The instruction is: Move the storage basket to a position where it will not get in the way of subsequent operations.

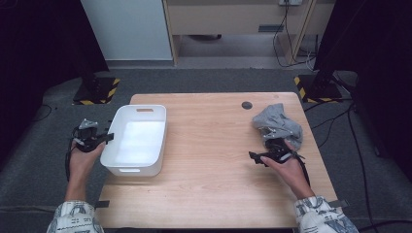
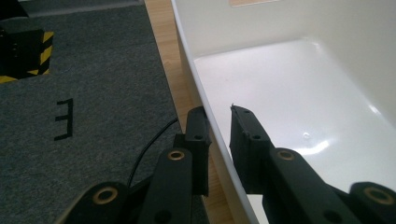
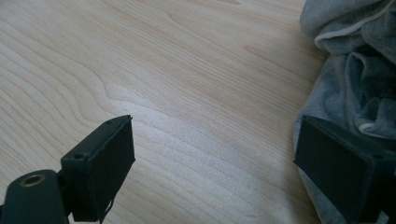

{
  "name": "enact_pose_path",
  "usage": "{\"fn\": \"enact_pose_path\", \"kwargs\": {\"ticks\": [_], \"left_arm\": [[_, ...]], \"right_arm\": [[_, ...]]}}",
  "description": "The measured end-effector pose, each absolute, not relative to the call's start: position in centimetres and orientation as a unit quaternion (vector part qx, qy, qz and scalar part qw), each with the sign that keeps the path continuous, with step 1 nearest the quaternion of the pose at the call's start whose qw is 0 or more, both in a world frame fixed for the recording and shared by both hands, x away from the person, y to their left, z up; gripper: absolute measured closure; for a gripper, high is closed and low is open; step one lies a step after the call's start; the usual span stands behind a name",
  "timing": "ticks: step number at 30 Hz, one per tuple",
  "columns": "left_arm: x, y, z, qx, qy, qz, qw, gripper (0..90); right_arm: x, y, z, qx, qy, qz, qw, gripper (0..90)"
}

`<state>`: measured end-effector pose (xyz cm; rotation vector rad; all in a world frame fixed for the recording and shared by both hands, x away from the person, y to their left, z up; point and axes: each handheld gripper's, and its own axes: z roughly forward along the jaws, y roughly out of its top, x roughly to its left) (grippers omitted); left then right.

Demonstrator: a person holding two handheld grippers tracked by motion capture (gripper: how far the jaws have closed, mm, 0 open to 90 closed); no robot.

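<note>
A crumpled grey sweatshirt [image 1: 278, 125] with pale seam edging lies heaped at the wooden worktop's [image 1: 209, 160] right edge. The right tongs [image 3: 212, 170] gape wide beside it, 1 jaw against the fabric. The left tongs [image 2: 219, 140] pinch the white plastic bin's [image 1: 138, 141] left wall.

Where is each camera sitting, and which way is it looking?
High view: sits above the person's side, looks forward and down on the table; both forearms, the left gripper and right gripper show.
Left gripper view: rides the left gripper, looks along its jaws, which clamp the white bin wall.
Right gripper view: rides the right gripper, looks along its open jaws at bare wood beside the grey cloth.
Shared: the high view also has the bin and cloth.
</note>
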<state>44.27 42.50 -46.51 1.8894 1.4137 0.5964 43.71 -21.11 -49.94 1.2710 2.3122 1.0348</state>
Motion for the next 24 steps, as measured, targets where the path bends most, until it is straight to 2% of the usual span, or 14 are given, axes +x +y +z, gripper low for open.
{"fn": "enact_pose_path", "kwargs": {"ticks": [12, 13, 15, 16, 17, 22, 24], "left_arm": [[44.2, 42.7, -46.5, 0.725, 0.548, 0.227, 0.35, 75.9], [44.1, 42.8, -46.4, 0.721, 0.55, 0.232, 0.35, 71.5], [44.0, 43.0, -46.1, 0.709, 0.552, 0.23, 0.374, 55.5], [43.9, 43.1, -45.8, 0.705, 0.552, 0.228, 0.382, 44.7], [43.8, 42.9, -45.6, 0.706, 0.549, 0.232, 0.382, 38.8], [43.9, 41.6, -44.4, 0.713, 0.539, 0.249, 0.373, 19.4], [44.0, 41.1, -44.0, 0.715, 0.534, 0.249, 0.376, 15.9]], "right_arm": [[43.7, -21.1, -50.0, 0.442, 0.807, 0.361, 0.152, 11.0], [43.7, -21.0, -49.9, 0.442, 0.806, 0.362, 0.151, 10.8], [43.6, -21.0, -49.8, 0.443, 0.805, 0.365, 0.153, 10.4], [43.6, -21.0, -49.8, 0.442, 0.805, 0.365, 0.154, 10.3], [43.7, -21.0, -49.8, 0.442, 0.805, 0.365, 0.154, 10.1], [43.6, -20.9, -49.8, 0.44, 0.806, 0.365, 0.155, 8.6], [43.6, -20.9, -49.7, 0.439, 0.805, 0.367, 0.155, 8.1]]}}
